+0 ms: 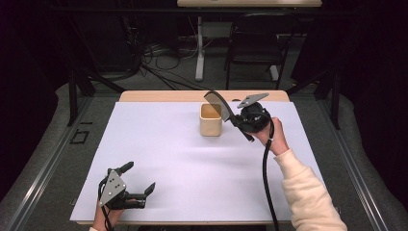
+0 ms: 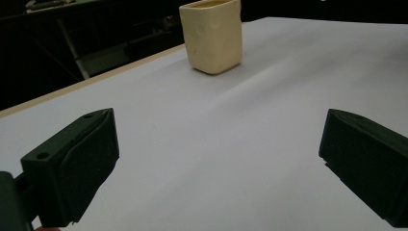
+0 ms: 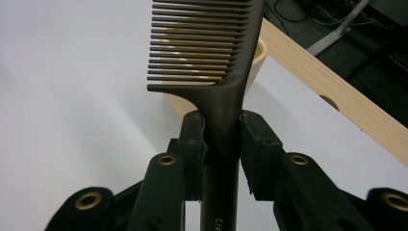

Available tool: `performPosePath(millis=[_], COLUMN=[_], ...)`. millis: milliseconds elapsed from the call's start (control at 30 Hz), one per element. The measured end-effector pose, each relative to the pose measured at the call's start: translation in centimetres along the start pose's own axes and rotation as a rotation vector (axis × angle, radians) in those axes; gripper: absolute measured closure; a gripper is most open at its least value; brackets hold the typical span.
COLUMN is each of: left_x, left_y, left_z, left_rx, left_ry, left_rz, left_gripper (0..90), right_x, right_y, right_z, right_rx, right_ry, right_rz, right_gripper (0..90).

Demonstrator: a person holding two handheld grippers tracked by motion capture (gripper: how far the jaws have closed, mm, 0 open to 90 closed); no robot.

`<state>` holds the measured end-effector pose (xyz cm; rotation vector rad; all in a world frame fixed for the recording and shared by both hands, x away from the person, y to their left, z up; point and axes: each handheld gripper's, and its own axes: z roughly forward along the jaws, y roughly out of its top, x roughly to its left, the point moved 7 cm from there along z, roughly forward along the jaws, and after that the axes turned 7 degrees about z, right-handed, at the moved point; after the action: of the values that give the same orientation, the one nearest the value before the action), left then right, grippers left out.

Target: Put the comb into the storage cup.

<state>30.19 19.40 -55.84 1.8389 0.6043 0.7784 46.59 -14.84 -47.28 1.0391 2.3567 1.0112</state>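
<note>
Right gripper (image 3: pixel 221 139) clamped on dark comb (image 3: pixel 211 48) handle lettered "Cre", above cream cup (image 1: pixel 211 119), left gripper (image 2: pixel 216 159) apart.

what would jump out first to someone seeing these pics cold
The dark comb stands out first: the right tool is shut on its handle and holds it tilted, teeth end just above the cream cup near the far middle of the white table. Next, the left tool at the near left corner, with its jaws wide open and nothing between them.
</note>
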Motion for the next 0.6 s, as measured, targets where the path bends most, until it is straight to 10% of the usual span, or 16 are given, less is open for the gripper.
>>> performPosePath(millis=[600], left_x=[0.0], left_y=[0.0], left_z=[0.0], left_rx=[0.001], left_ry=[-0.001], left_rz=[-0.002], left_gripper=[0.3], right_x=[-0.2], right_y=[1.1], right_z=[0.5], right_rx=[-0.007], right_ry=[-0.004], right_rz=[0.001], right_gripper=[72.1])
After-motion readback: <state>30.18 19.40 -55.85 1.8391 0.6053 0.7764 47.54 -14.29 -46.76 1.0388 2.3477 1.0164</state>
